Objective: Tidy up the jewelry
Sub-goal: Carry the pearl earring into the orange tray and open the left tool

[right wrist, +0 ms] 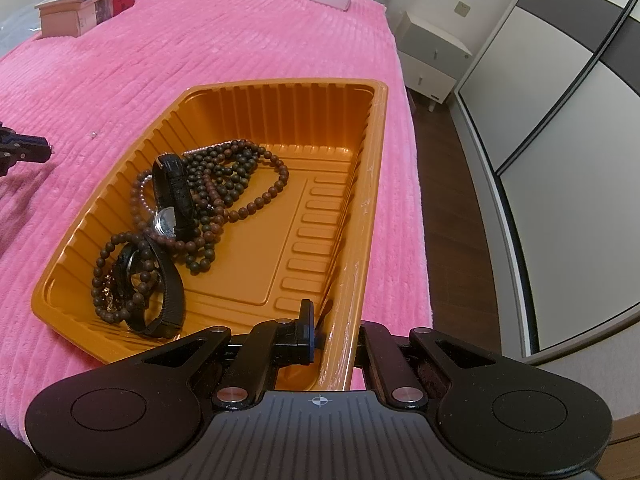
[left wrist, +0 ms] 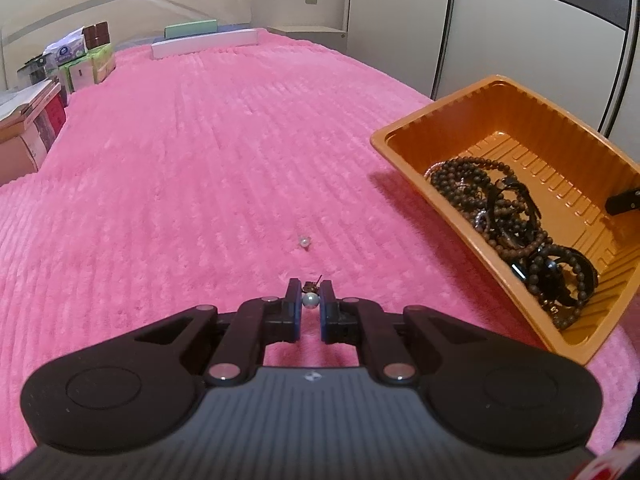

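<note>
One pearl earring (left wrist: 310, 300), left-view only

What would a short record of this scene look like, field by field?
surface: pink blanket
left claw: shut on a pearl earring
right claw: shut on the orange tray's side wall
in tray: bead strands, watches
loose on blanket: small pearl piece
</note>
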A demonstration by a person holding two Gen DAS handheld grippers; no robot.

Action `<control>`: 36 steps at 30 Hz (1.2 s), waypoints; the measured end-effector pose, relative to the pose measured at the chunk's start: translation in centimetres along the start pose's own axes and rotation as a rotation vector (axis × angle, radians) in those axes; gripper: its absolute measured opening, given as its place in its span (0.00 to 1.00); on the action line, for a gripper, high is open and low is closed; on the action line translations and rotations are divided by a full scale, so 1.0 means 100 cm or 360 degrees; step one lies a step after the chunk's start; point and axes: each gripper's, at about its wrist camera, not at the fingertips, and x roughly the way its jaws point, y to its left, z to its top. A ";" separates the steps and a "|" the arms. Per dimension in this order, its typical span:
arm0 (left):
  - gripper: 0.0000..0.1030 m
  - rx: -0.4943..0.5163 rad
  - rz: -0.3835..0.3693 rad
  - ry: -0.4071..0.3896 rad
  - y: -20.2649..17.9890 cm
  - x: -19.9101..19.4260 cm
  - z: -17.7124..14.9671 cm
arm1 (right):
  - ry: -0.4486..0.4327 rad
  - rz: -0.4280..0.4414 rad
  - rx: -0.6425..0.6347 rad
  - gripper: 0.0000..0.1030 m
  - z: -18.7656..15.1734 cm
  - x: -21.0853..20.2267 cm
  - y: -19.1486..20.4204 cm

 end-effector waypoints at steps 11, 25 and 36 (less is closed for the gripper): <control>0.07 0.0083 -0.0219 -0.0099 -0.031 -0.024 0.018 | 0.0001 0.0021 -0.0003 0.04 0.000 0.000 -0.003; 0.07 0.0268 -0.0494 -0.0119 -0.098 -0.031 0.020 | 0.0000 0.0056 0.0012 0.04 -0.001 0.001 -0.008; 0.07 0.0305 -0.0525 -0.0081 -0.115 -0.025 0.015 | 0.0000 0.0055 0.0011 0.04 -0.001 0.001 -0.008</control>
